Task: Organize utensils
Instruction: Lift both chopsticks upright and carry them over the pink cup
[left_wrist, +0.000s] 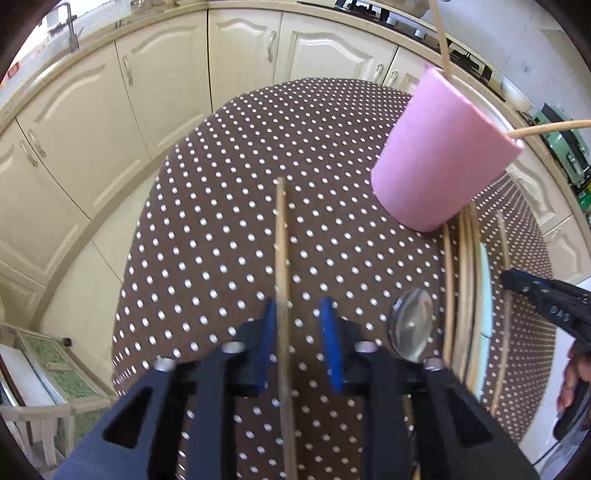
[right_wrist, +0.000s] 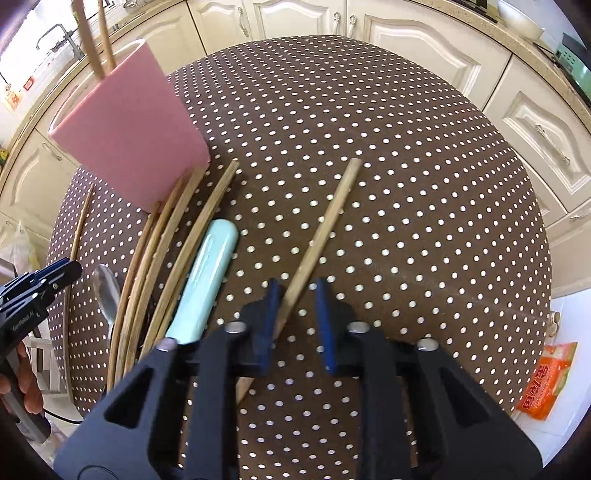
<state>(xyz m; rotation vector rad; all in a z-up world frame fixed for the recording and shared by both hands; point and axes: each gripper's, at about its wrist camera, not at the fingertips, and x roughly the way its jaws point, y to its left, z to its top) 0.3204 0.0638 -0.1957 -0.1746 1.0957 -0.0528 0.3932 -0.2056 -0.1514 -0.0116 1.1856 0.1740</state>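
Note:
My left gripper (left_wrist: 297, 306) is shut on a thin wooden chopstick (left_wrist: 281, 240) that runs straight ahead between its blue pads, close to the left one. My right gripper (right_wrist: 297, 291) is shut on a thicker chopstick (right_wrist: 328, 221) that crosses its jaws at a slant and passes under the left finger. A pink cup (left_wrist: 443, 155) stands at the back of the dotted table (left_wrist: 221, 221) with two chopsticks (right_wrist: 92, 37) sticking out of it. Several loose chopsticks (right_wrist: 155, 258), a mint-green handle (right_wrist: 207, 273) and a metal spoon (right_wrist: 107, 291) lie between the two grippers.
Cream kitchen cabinets (left_wrist: 166, 81) curve round the far side of the table. An orange packet (right_wrist: 546, 380) lies off the table's right edge. A person's hand (left_wrist: 576, 376) holds the right gripper's handle. A pale chair (left_wrist: 37, 424) stands low on the left.

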